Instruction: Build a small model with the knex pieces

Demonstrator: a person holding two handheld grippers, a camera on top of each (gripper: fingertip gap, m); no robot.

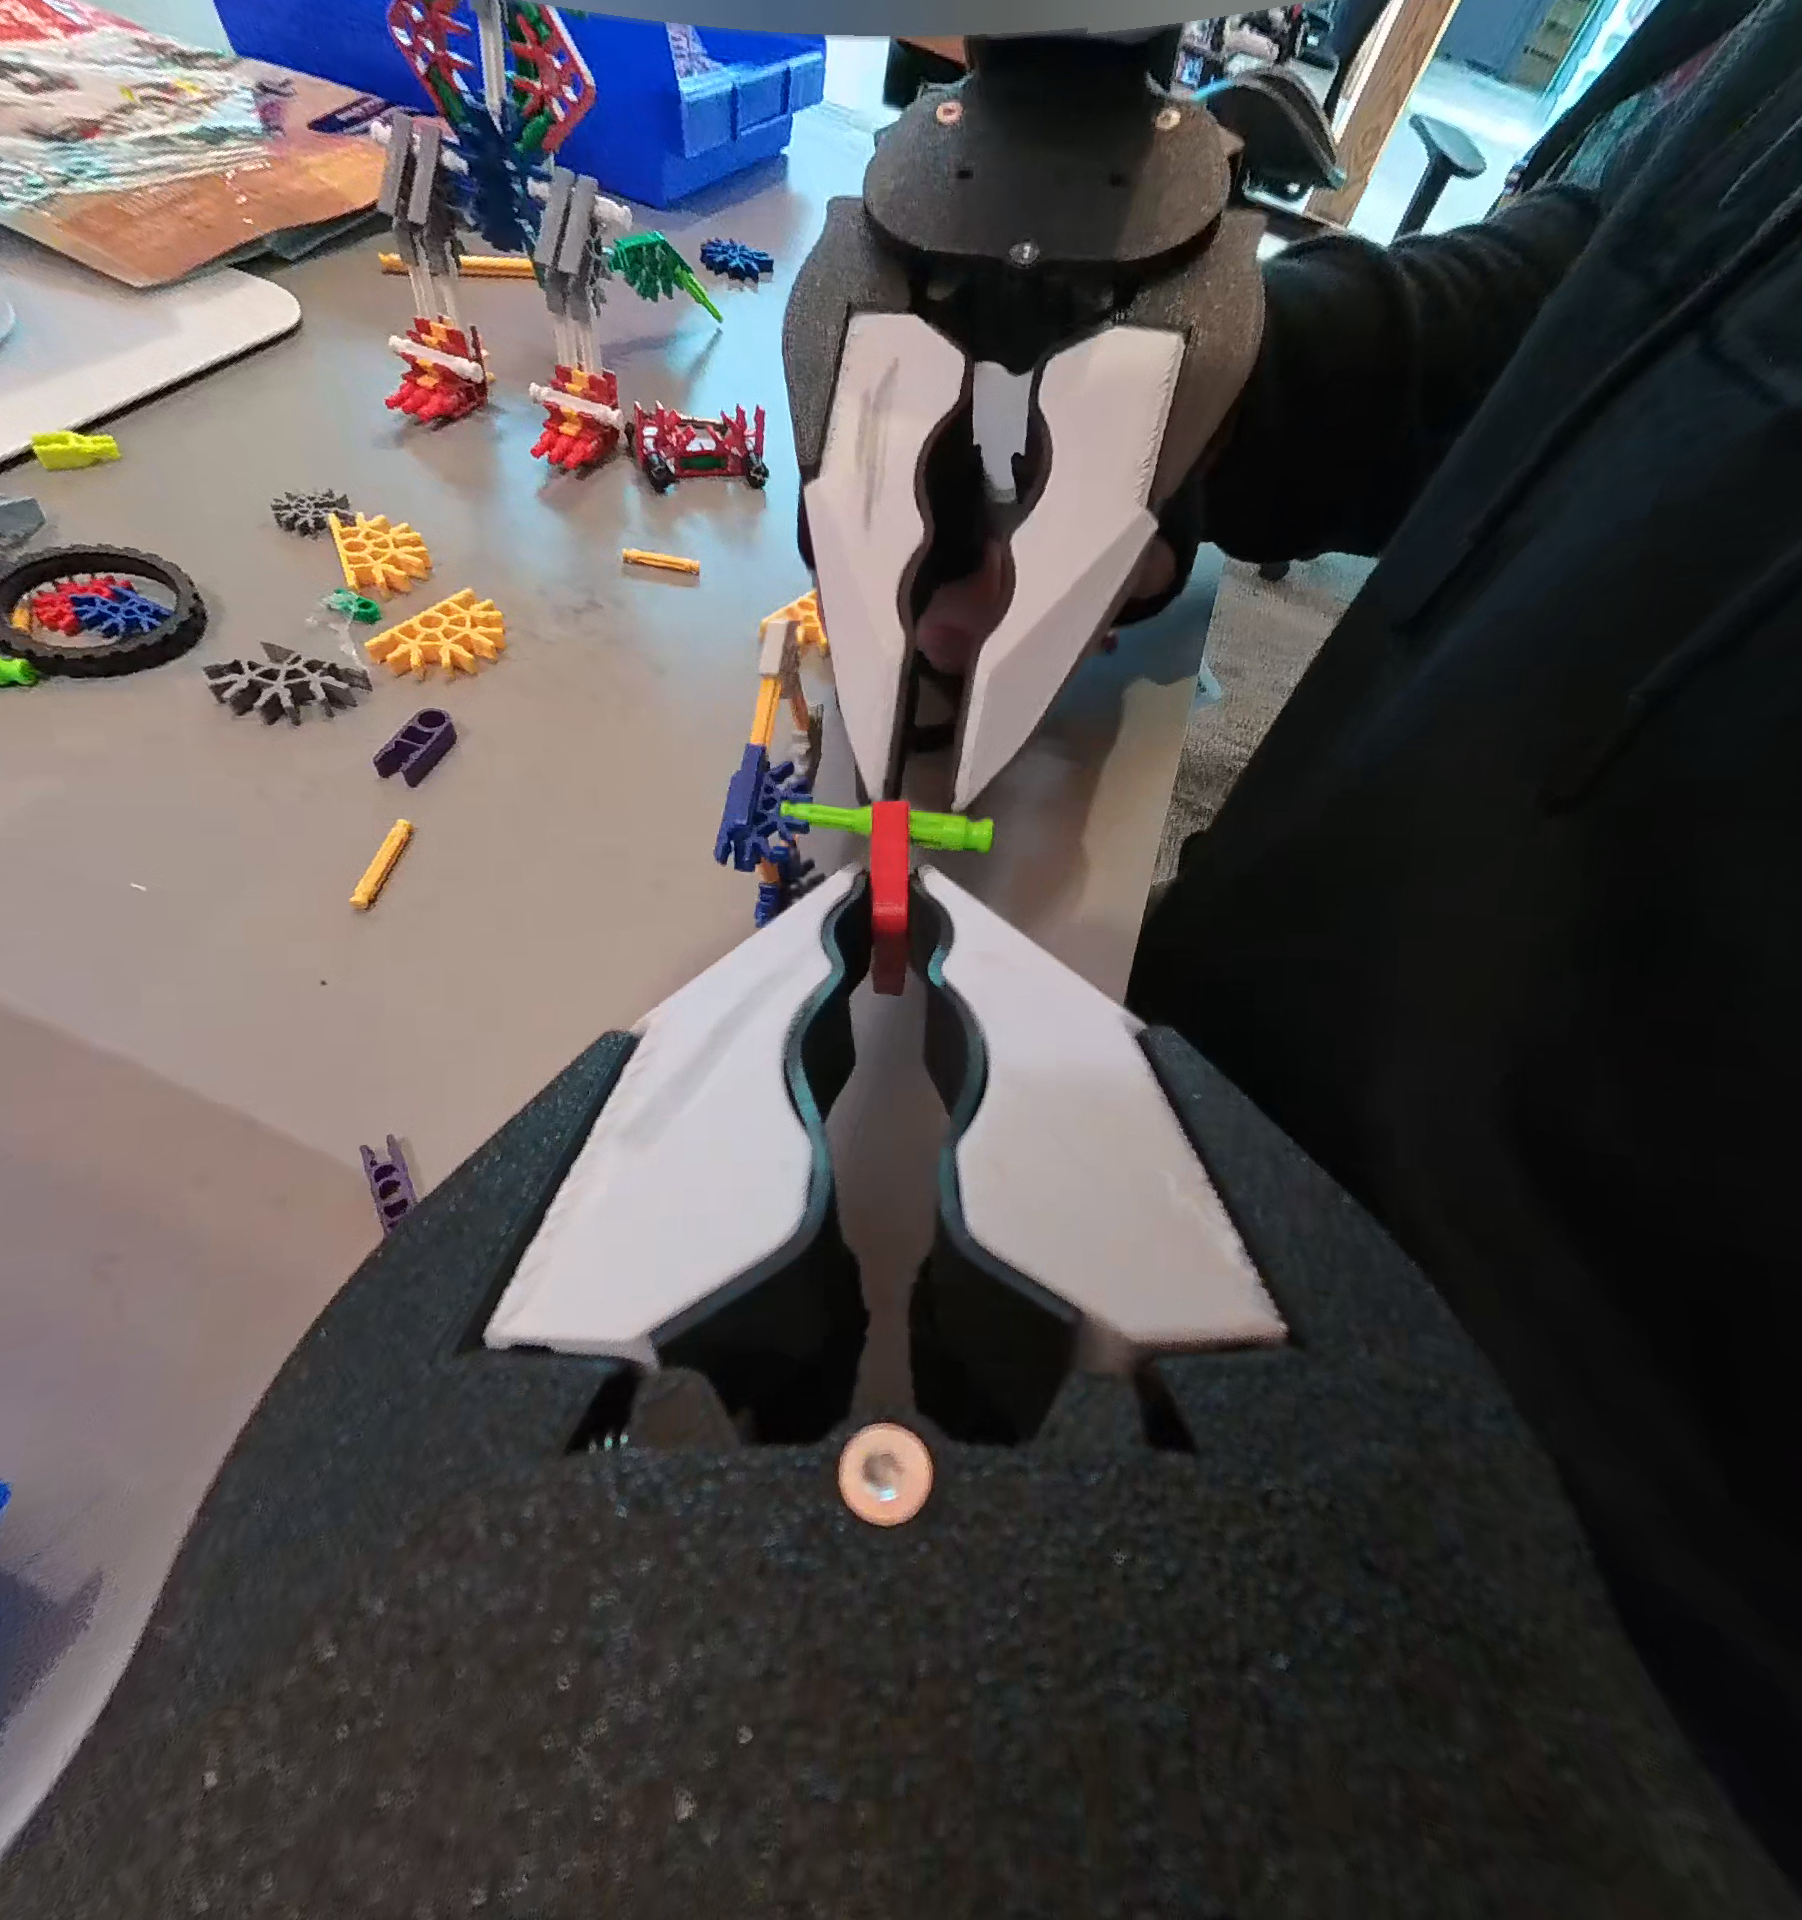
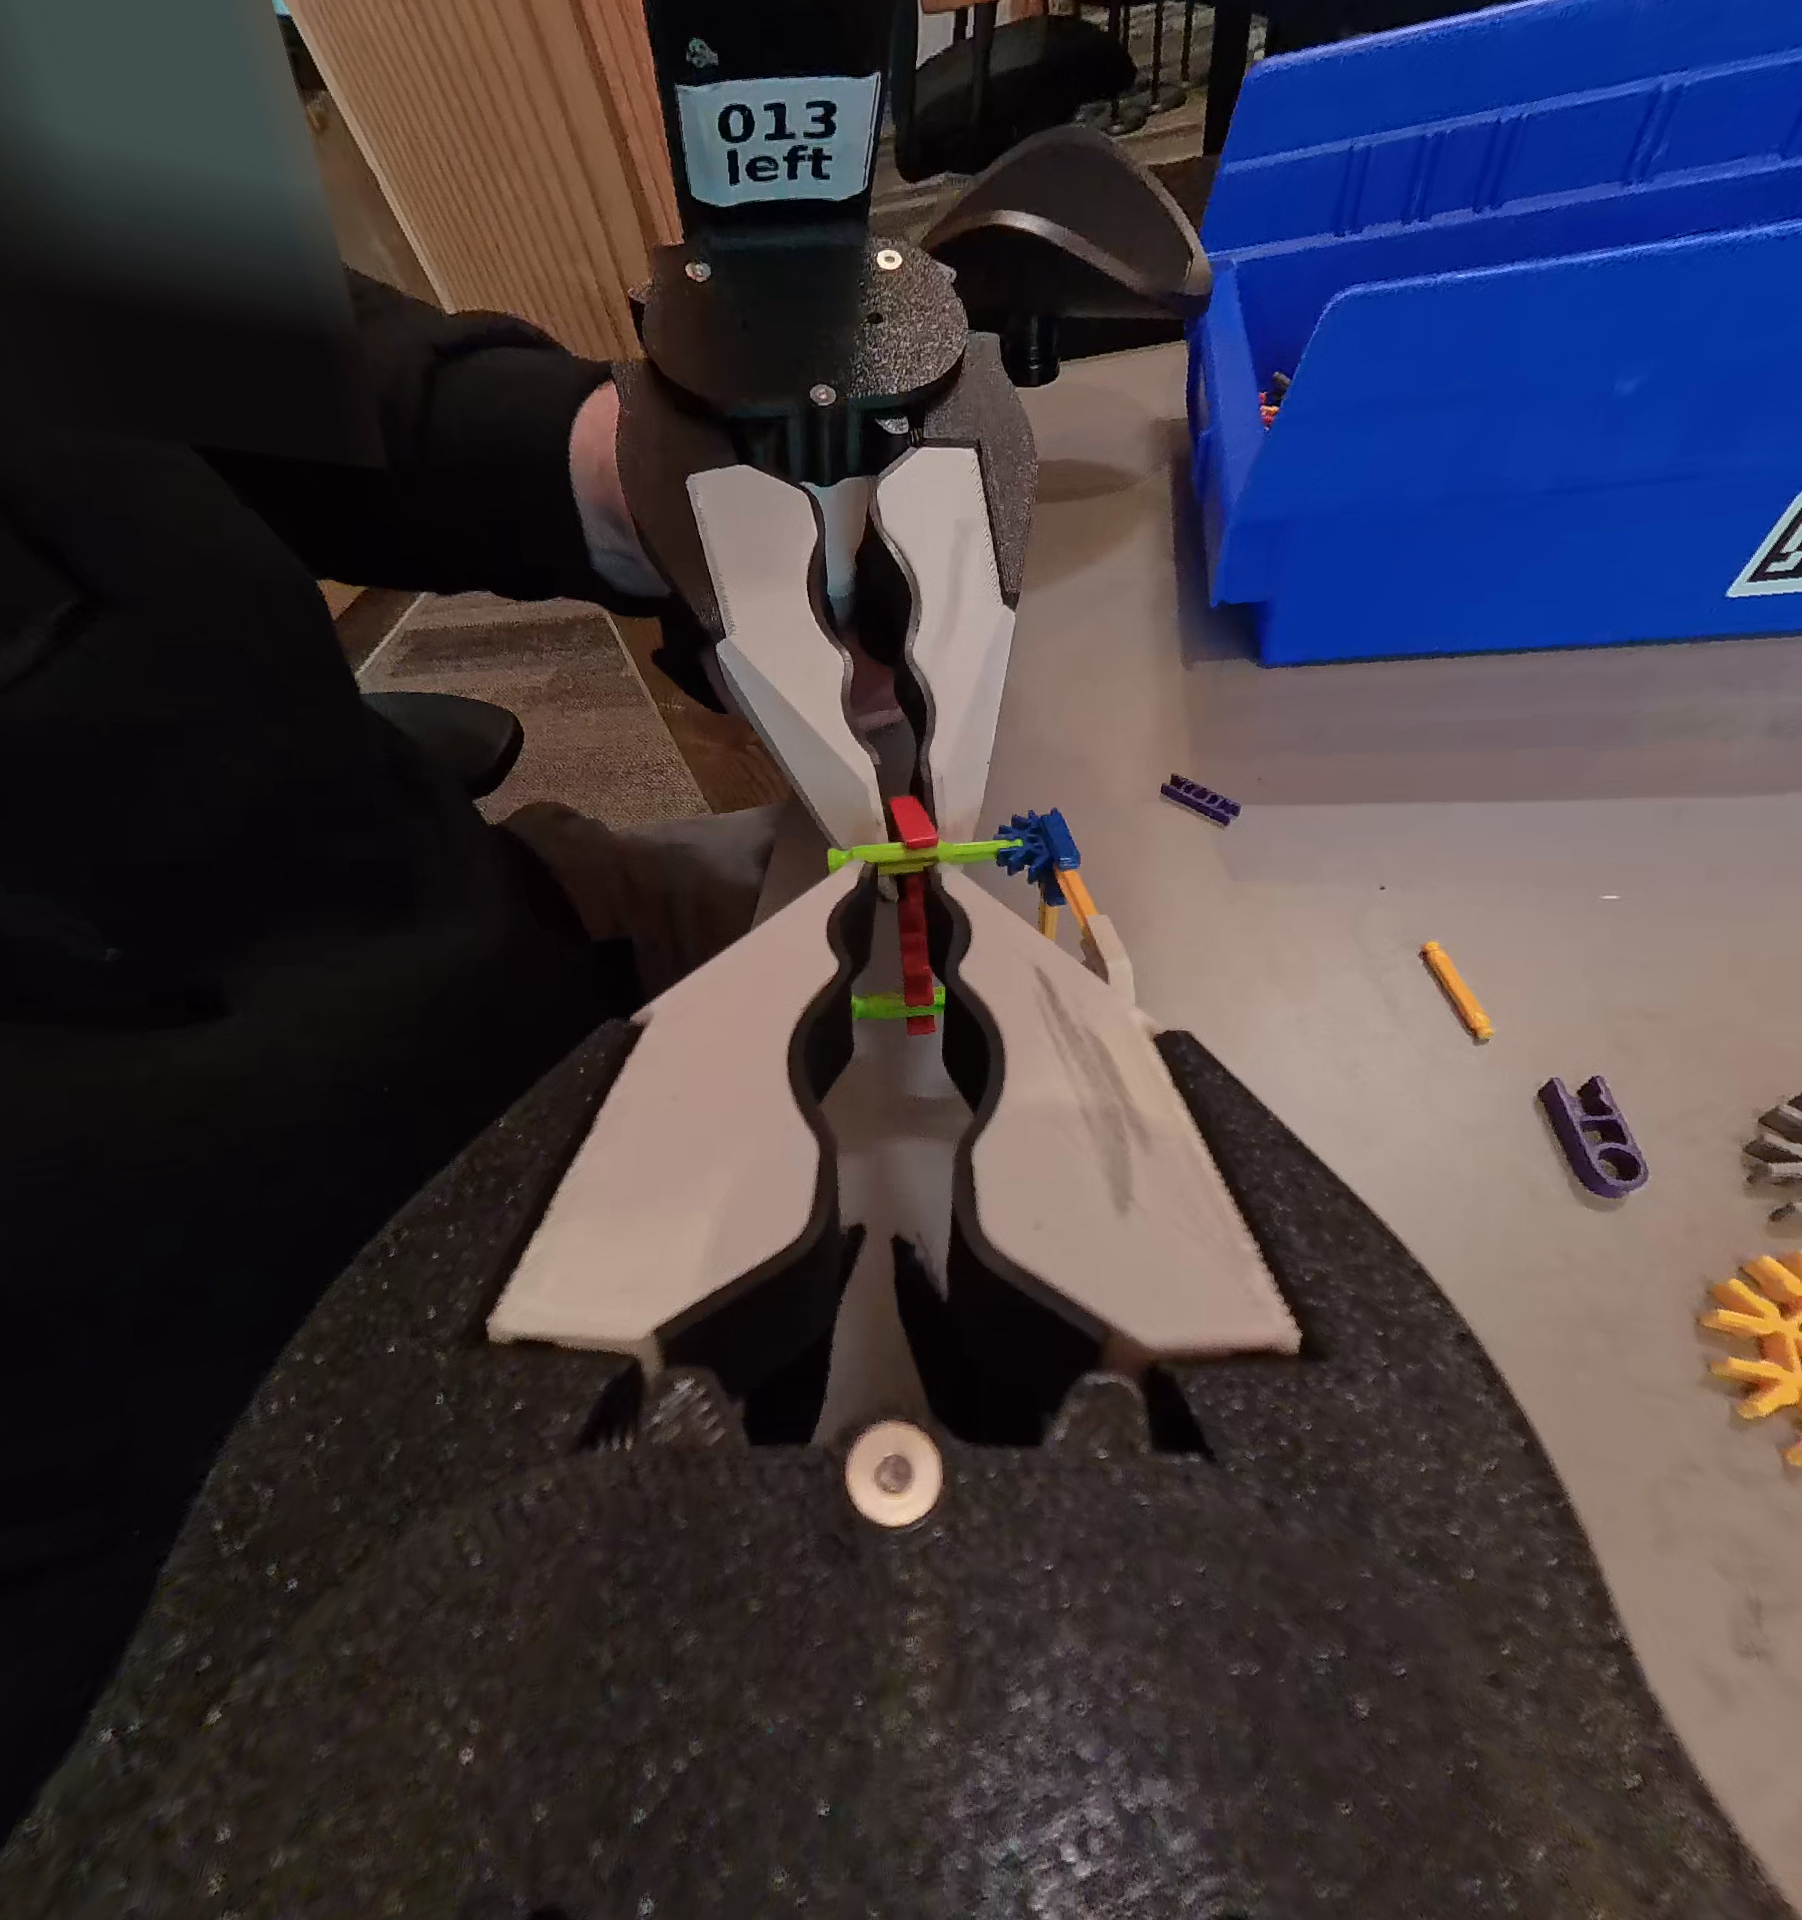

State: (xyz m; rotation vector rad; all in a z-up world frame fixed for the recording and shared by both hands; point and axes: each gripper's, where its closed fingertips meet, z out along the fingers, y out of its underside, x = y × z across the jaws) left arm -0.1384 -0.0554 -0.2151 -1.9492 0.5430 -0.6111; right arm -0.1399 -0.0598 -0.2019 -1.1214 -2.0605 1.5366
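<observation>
The two claws meet tip to tip above the near edge of the grey surface (image 1: pixel 564 935). The left claw (image 1: pixel 889 883) is clamped on one red connector (image 1: pixel 889 894), which stands on edge between its white fingers (image 1: pixel 720 1122). One green rod (image 1: pixel 881 826) runs crosswise through the top of that connector. Its far end plugs into a blue connector (image 1: pixel 757 810), part of a small build with yellow rods that rests by the surface's edge.

The right claw (image 1: pixel 923 800) points back at the left one, its tips right at the green rod. In its own view the right claw (image 2: pixel 902 883) is closed on a red piece (image 2: pixel 915 956) that stands on edge between its fingers (image 2: pixel 1073 1132); whether this is the same connector cannot be told. That view shows two green rods: the long one (image 2: pixel 918 855) at the tips, reaching the blue connector (image 2: pixel 1042 840), and a short one (image 2: pixel 897 1006) farther back between the fingers.

Loose on the surface in the left view: two yellow fan connectors (image 1: pixel 383 551), two grey snowflake connectors (image 1: pixel 284 681), one purple clip (image 1: pixel 414 743), one tyre (image 1: pixel 97 613) with red and blue bits inside, two loose yellow rods (image 1: pixel 381 864), and two tall grey-and-red towers (image 1: pixel 435 301). One blue bin (image 2: pixel 1541 395) stands at the back.
</observation>
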